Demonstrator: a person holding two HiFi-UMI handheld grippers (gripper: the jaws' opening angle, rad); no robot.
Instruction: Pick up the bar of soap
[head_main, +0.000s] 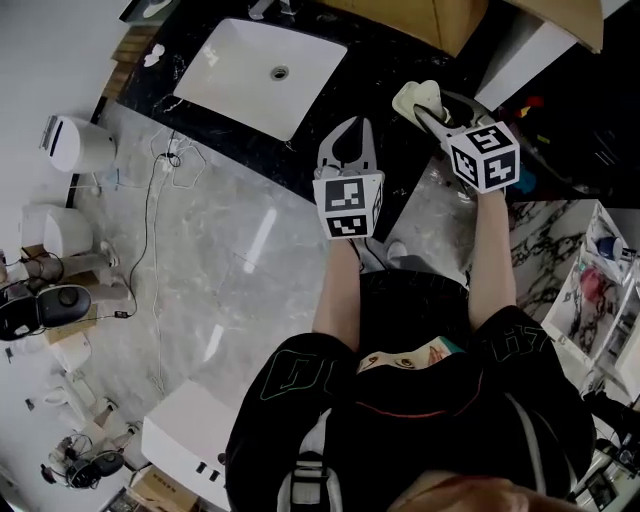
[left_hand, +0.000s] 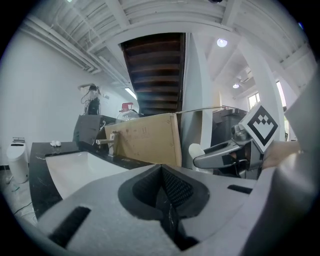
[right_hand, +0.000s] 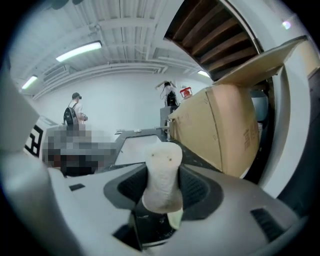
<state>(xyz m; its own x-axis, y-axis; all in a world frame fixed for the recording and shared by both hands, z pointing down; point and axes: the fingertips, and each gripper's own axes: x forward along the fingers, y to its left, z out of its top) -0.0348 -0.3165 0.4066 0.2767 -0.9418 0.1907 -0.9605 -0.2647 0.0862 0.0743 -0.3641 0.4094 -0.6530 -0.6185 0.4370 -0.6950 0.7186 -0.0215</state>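
- The bar of soap (right_hand: 161, 175) is a pale, cream-coloured block. It stands upright between the fingers (right_hand: 197, 192) of the right gripper (head_main: 428, 108), and its rounded top pokes out past them.
- In the right gripper view the fingers are clamped on the lower half of the soap, one dark pad on each side. The grip looks centred, with no tilt that I can see.
- From the head view the soap sits at the far end of the right gripper, held out over the black tabletop (head_main: 375, 65) to the right of the white sink (head_main: 225, 50). It touches neither of them.
- The left gripper view shows the soap and the right gripper's fingers well above the tabletop's surface, so I judge the bar to be lifted clear.
- The left gripper (head_main: 350, 124) hangs just beside the right one, over the near edge of the tabletop. Its fingers are pressed together with nothing between them, so it plays no part in the hold.
- Further out, a large cardboard box (right_hand: 225, 130) stands behind the sink, and the grey marble floor (head_main: 230, 260) lies below the person's arms.
- On progress, the pick-up looks essentially done: the soap is gripped and off the surface. What is left, at most, is to keep it steady. The bar may be slick, so the main risk is that it slides out if the squeeze loosens.
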